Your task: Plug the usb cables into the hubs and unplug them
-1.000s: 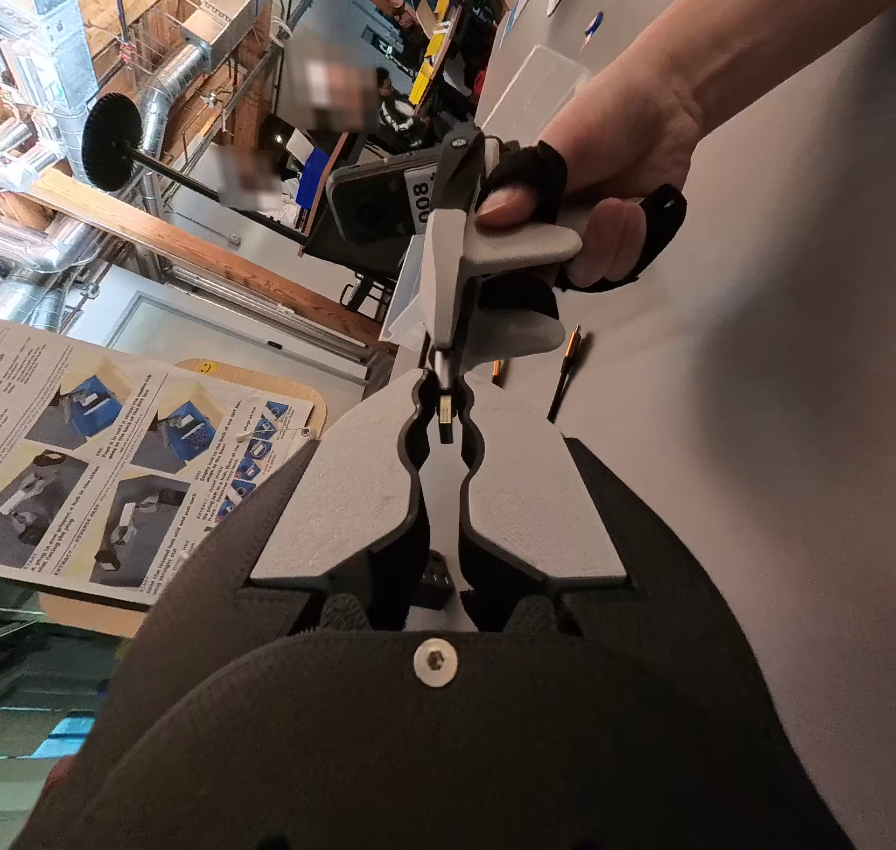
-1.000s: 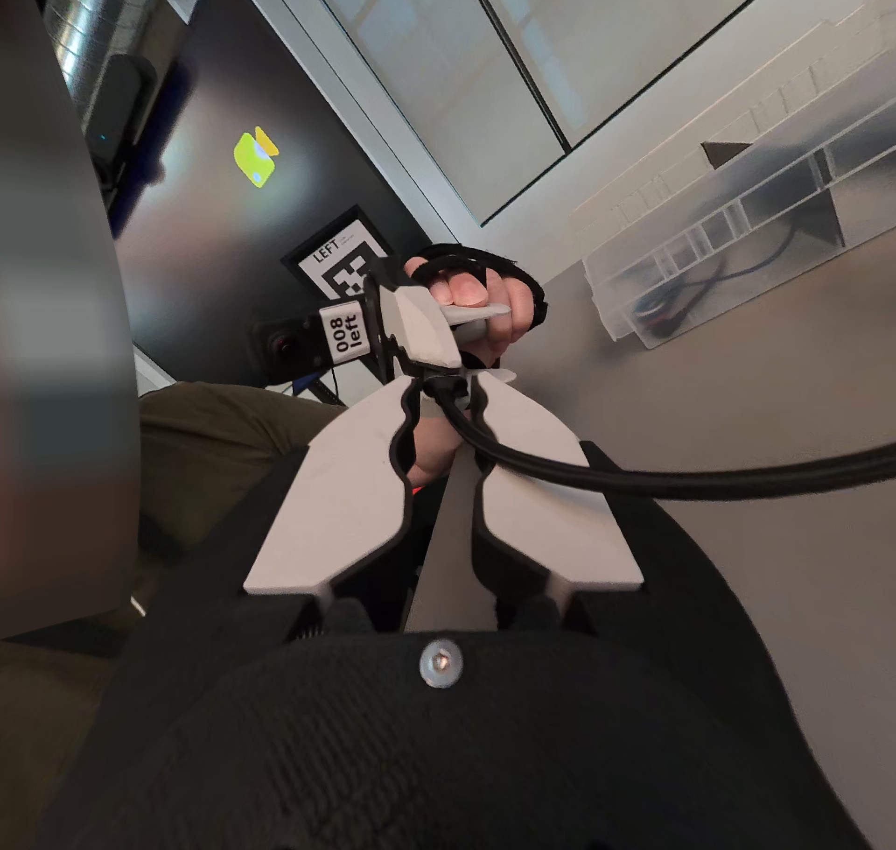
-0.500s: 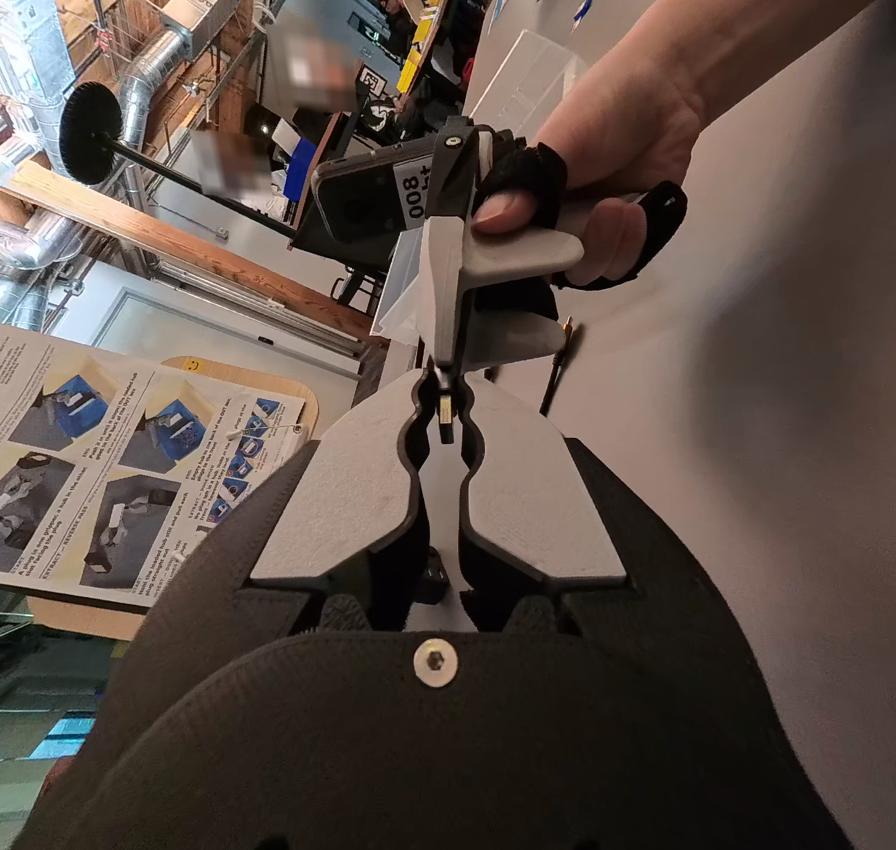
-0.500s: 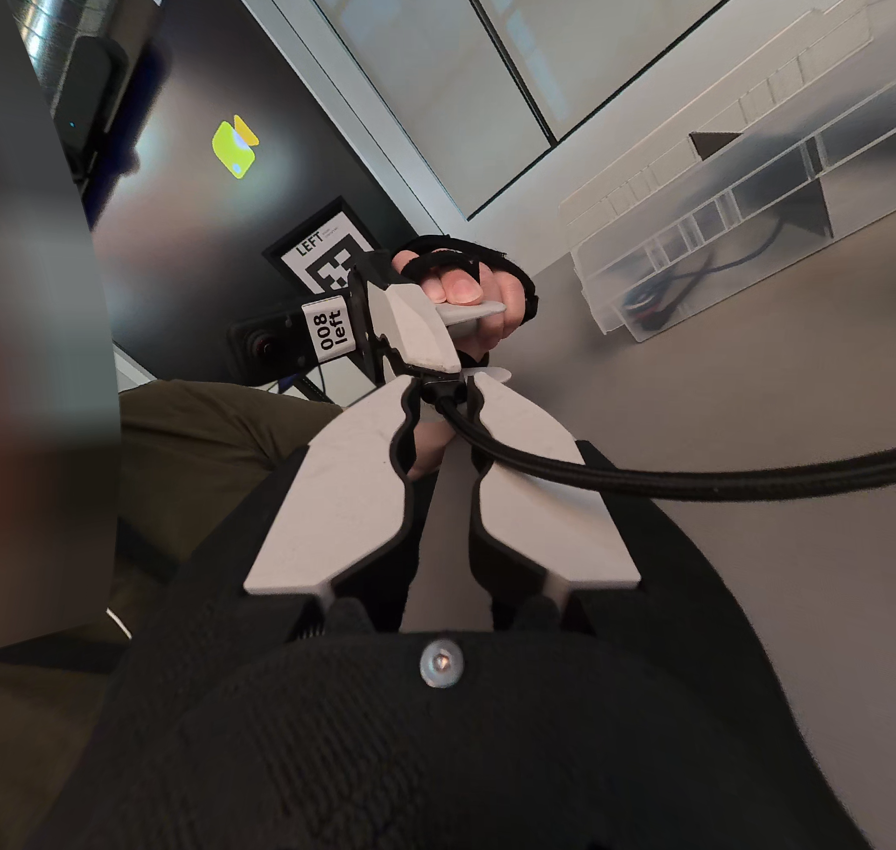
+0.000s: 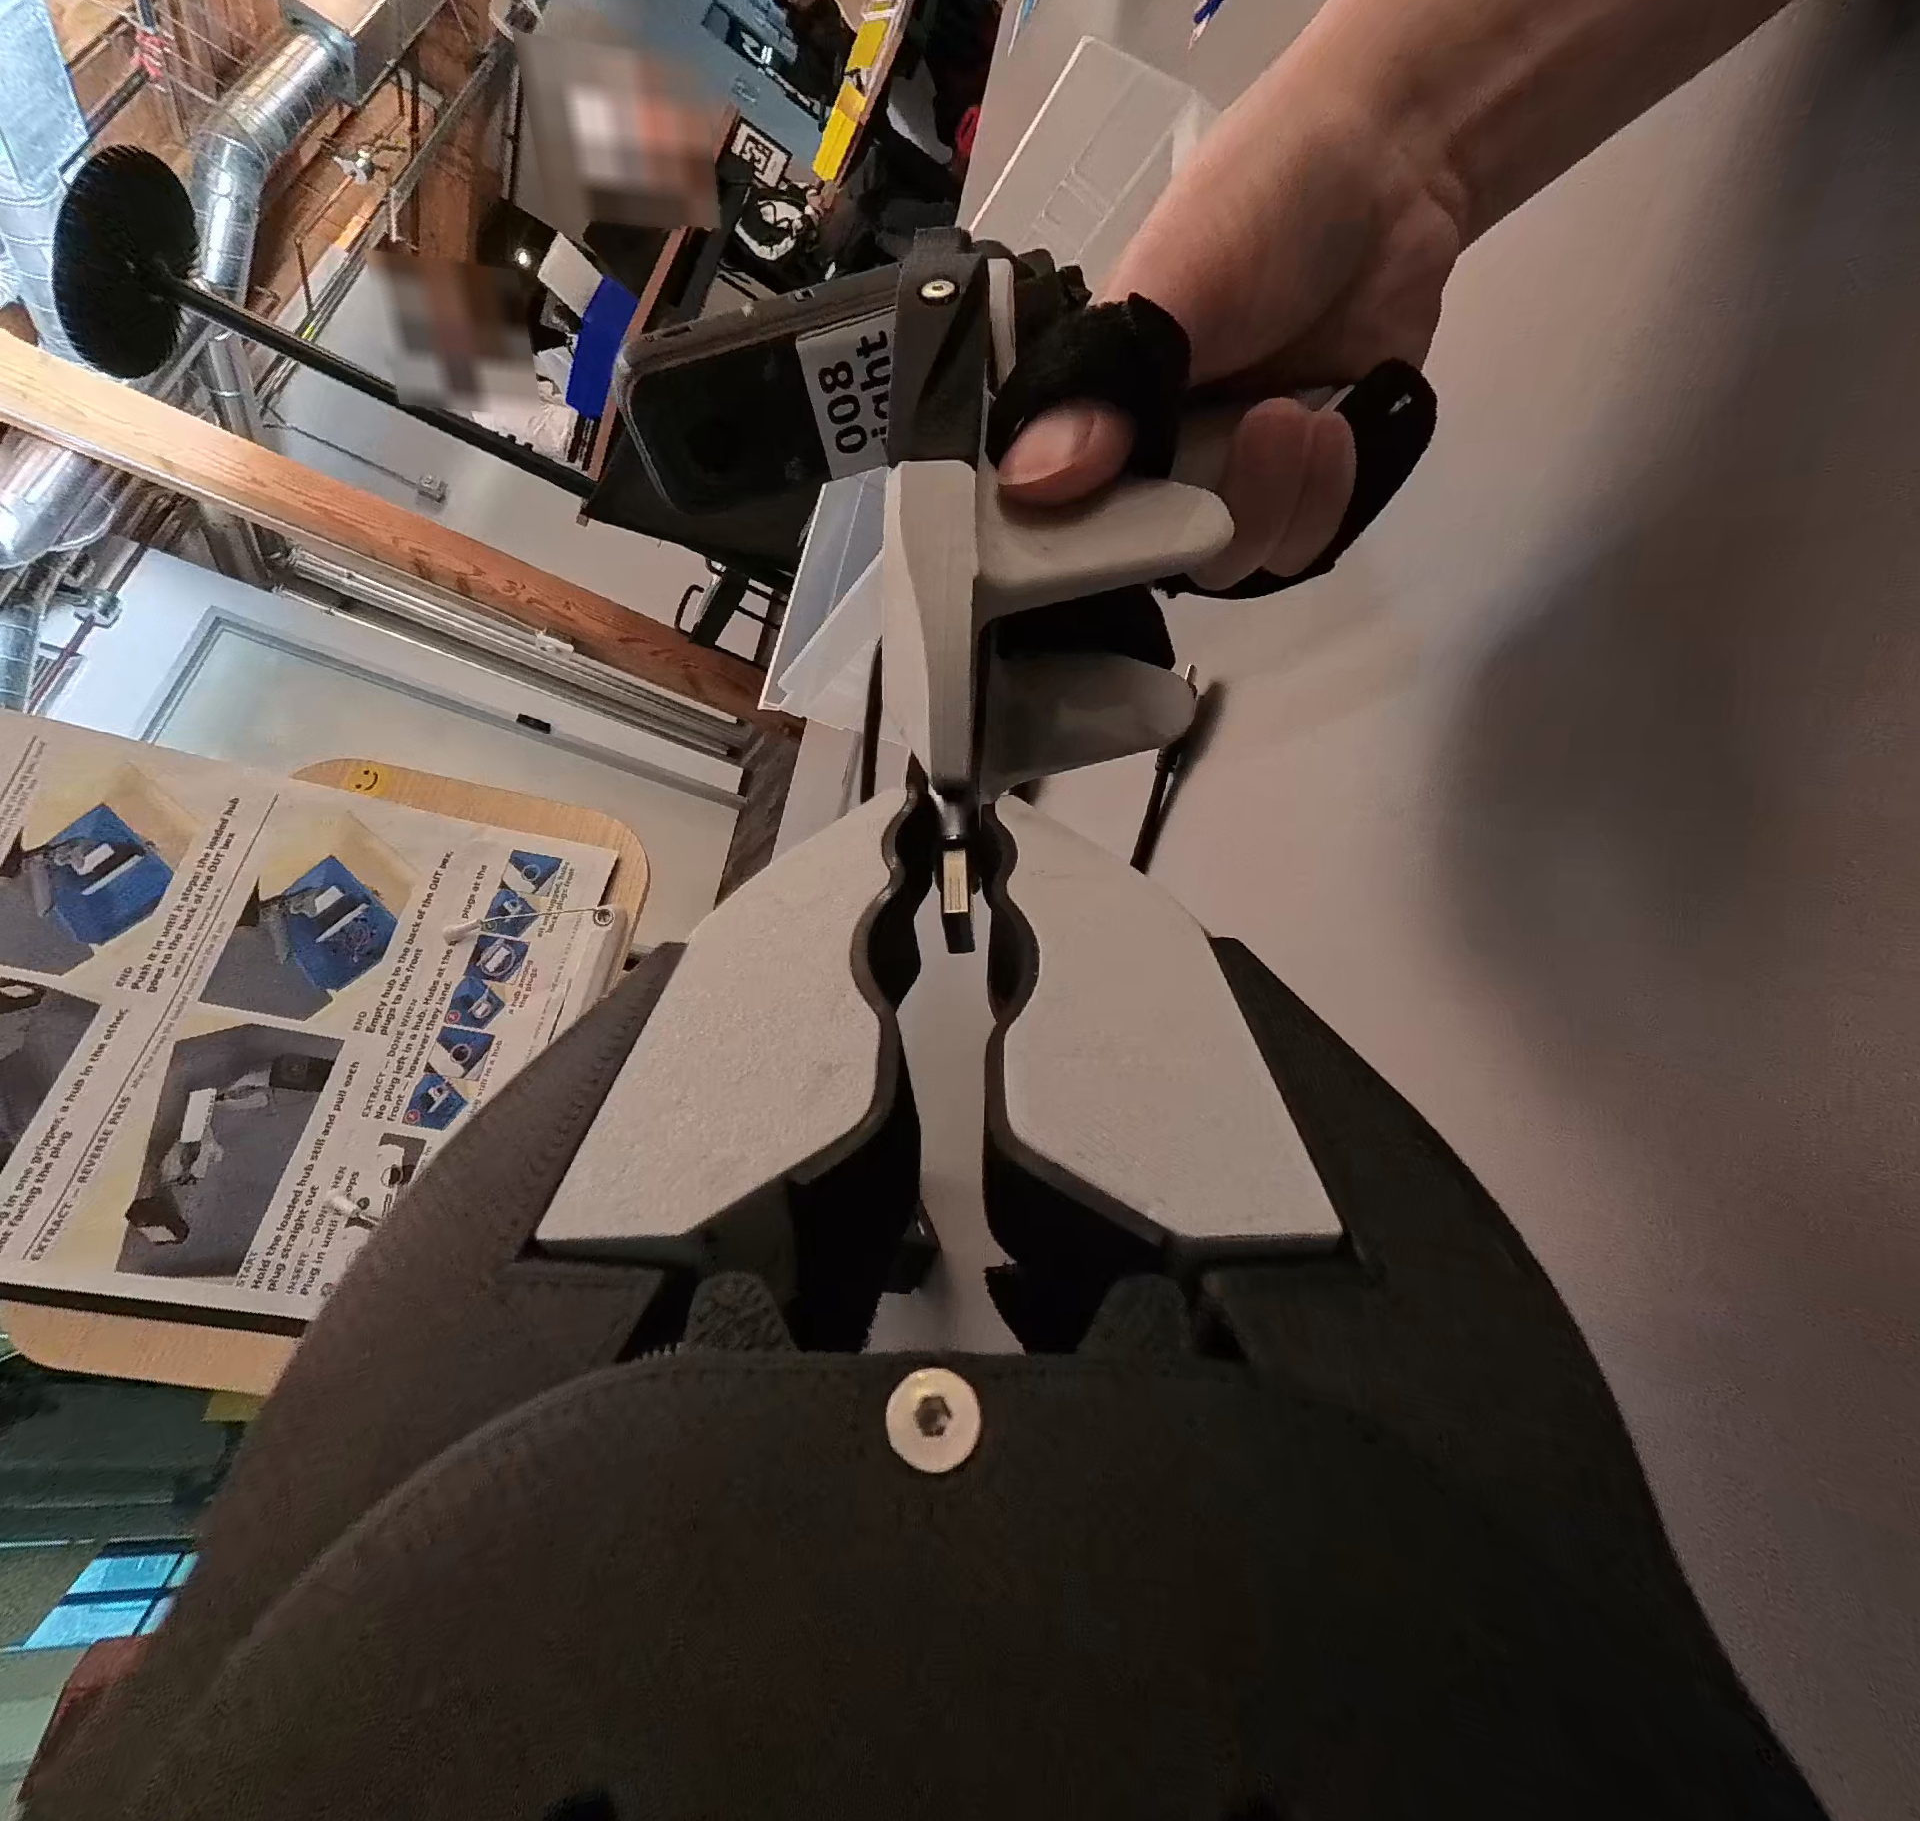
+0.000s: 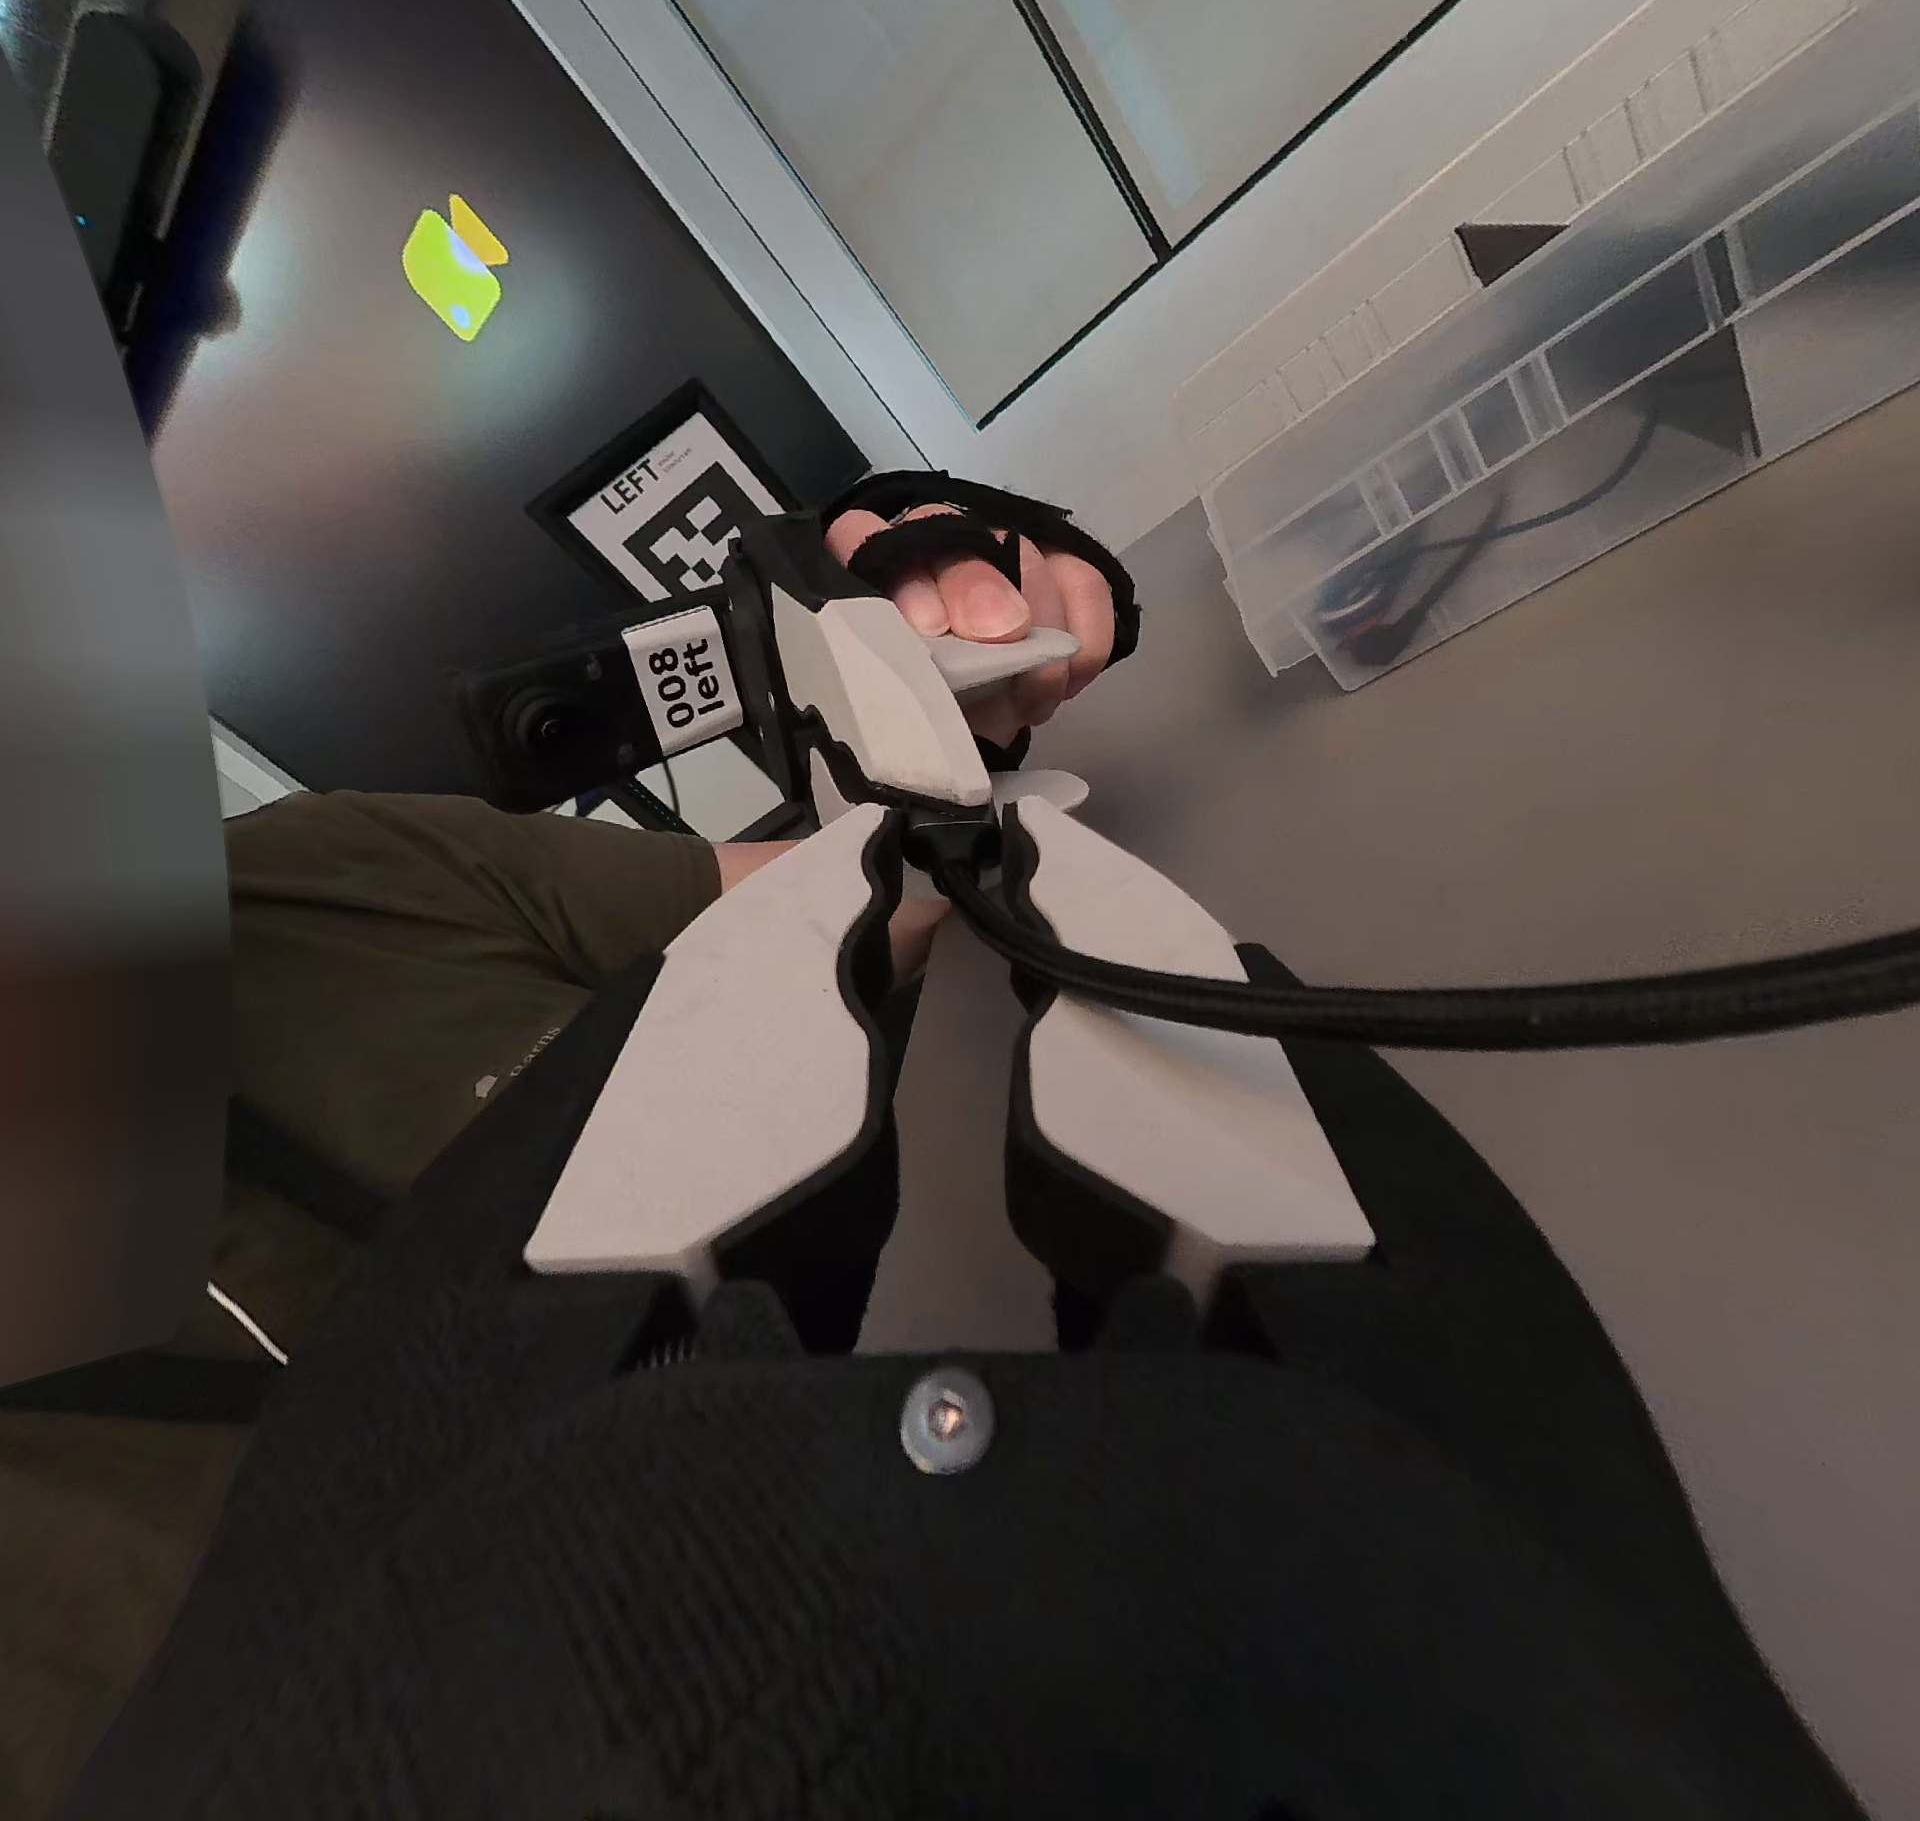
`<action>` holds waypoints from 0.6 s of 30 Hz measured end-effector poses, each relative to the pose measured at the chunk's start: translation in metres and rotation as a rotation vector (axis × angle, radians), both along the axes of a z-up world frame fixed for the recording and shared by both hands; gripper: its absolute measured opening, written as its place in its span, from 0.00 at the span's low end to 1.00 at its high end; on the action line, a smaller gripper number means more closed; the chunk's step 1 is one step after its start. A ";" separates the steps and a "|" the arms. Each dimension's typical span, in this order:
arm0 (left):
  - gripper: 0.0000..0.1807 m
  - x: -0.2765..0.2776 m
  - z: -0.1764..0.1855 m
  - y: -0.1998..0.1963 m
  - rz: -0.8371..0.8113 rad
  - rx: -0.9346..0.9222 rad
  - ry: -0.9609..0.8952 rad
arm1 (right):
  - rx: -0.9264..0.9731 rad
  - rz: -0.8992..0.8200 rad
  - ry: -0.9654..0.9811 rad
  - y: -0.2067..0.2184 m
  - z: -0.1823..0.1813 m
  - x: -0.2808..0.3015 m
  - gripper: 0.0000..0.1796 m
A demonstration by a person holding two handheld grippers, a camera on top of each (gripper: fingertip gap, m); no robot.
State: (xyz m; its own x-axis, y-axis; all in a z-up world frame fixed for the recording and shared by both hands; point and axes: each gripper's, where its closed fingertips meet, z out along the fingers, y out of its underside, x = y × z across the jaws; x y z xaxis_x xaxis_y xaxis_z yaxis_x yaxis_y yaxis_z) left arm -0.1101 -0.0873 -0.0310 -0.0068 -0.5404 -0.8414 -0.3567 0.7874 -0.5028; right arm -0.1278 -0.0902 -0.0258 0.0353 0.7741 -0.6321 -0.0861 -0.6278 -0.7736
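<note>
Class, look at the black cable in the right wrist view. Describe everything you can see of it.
The black cable is thick, braided-looking and matte. It enters from the picture's right edge, curves left over one finger of the right gripper, and ends in a black plug body pinched between its fingertips.

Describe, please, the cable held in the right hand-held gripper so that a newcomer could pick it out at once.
Above the grey table, find the right hand-held gripper with its pale fingers. Pinched at their tips by its plug end is the black braided cable, sweeping off to the right edge. It is thick and woven, unlike the thin smooth cable inside the clear compartment box.
</note>
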 end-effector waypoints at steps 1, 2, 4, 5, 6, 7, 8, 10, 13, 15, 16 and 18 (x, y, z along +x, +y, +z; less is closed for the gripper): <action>0.04 0.000 0.000 0.000 0.001 -0.001 0.001 | 0.000 0.002 0.001 0.000 0.000 0.000 0.10; 0.04 0.000 -0.001 0.000 0.001 -0.003 0.003 | -0.003 0.003 -0.002 0.000 -0.001 0.000 0.10; 0.04 0.000 -0.001 0.001 0.000 -0.012 0.000 | -0.012 0.000 -0.003 0.001 -0.001 0.000 0.10; 0.04 0.000 -0.001 0.001 -0.001 -0.024 -0.005 | -0.013 0.002 -0.004 0.001 -0.001 0.000 0.10; 0.04 0.001 0.000 0.001 0.002 -0.036 -0.018 | -0.013 0.000 -0.003 0.001 -0.001 0.000 0.10; 0.04 0.002 0.002 0.002 0.010 -0.044 -0.036 | -0.011 -0.012 0.003 0.003 0.000 0.001 0.10; 0.04 0.002 0.004 0.003 0.019 -0.049 -0.061 | -0.008 -0.021 0.008 0.004 0.002 0.002 0.10; 0.11 0.002 0.014 0.008 0.052 -0.070 -0.131 | 0.013 -0.062 0.011 0.008 0.004 0.006 0.10; 0.25 0.001 0.035 0.009 0.035 -0.260 -0.279 | 0.136 -0.158 0.007 0.013 0.018 0.018 0.10; 0.28 -0.005 0.053 0.019 0.035 -0.405 -0.430 | 0.281 -0.252 -0.039 0.015 0.030 0.028 0.10; 0.28 -0.010 0.059 0.032 0.076 -0.476 -0.518 | 0.378 -0.314 -0.064 0.015 0.038 0.034 0.10; 0.27 -0.019 0.052 0.067 0.227 -0.625 -0.632 | 0.569 -0.456 -0.166 0.018 0.048 0.047 0.10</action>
